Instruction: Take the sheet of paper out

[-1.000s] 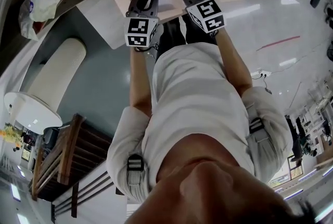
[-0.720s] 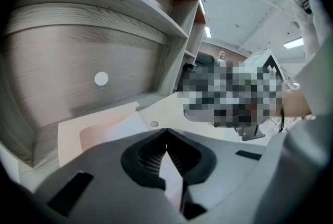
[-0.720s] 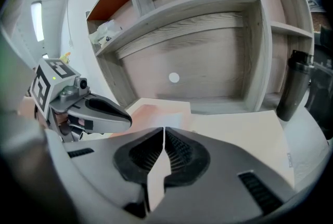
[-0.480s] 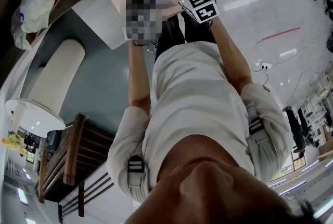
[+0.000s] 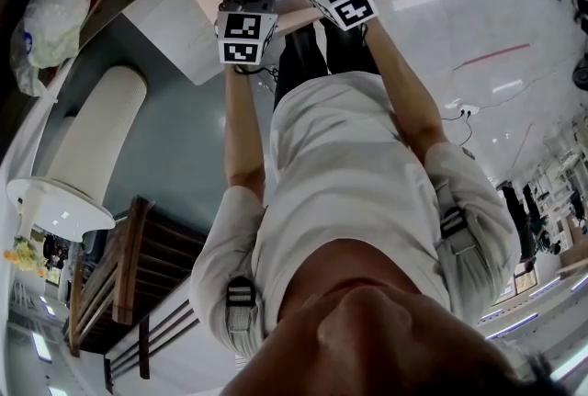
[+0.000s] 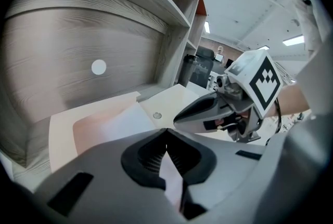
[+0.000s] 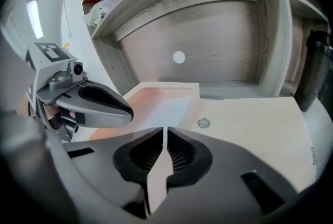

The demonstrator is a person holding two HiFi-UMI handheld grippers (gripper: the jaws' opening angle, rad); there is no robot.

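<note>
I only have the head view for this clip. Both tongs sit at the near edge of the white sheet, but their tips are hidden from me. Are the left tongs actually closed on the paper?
Observer: Yes. In the left gripper view the left tongs are shut, with a strip of the sheet of paper pinched between them.
Operator: And the right ones?
Observer: The right tongs are shut too, with the sheet's edge running down between them.
Operator: What is the sheet lying in?
Observer: A shallow pinkish holder on the desk, either a folder or a tray; I cannot tell which.
</note>
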